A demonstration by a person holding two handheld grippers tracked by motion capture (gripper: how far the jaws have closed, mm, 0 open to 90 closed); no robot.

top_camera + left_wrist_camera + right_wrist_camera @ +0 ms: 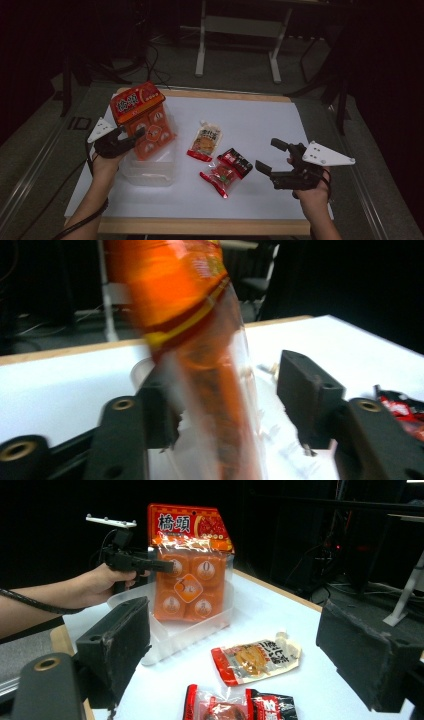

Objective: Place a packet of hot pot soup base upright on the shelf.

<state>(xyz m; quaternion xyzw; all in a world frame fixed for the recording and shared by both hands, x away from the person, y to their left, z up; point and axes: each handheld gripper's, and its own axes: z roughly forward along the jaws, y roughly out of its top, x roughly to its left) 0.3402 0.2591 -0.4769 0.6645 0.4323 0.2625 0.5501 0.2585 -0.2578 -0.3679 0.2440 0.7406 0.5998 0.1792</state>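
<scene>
Left gripper (131,137) is where I'm working: its jaws stand a little apart with the orange snack bag (141,120) running between them. The left gripper view is blurred, so I read a loose hold or a release, not a firm clamp. That bag stands upright in the clear plastic tub (150,167), its lower end inside and its printed header well above the rim, as the right gripper view (189,575) confirms. I judge the first item to be about placed, with the rest still to pack. My right gripper (272,155) hovers with jaws wide apart and nothing in them, just beside the red wrapped snacks (226,171). A pale sauce pouch (205,142) lies between those and the tub.
</scene>
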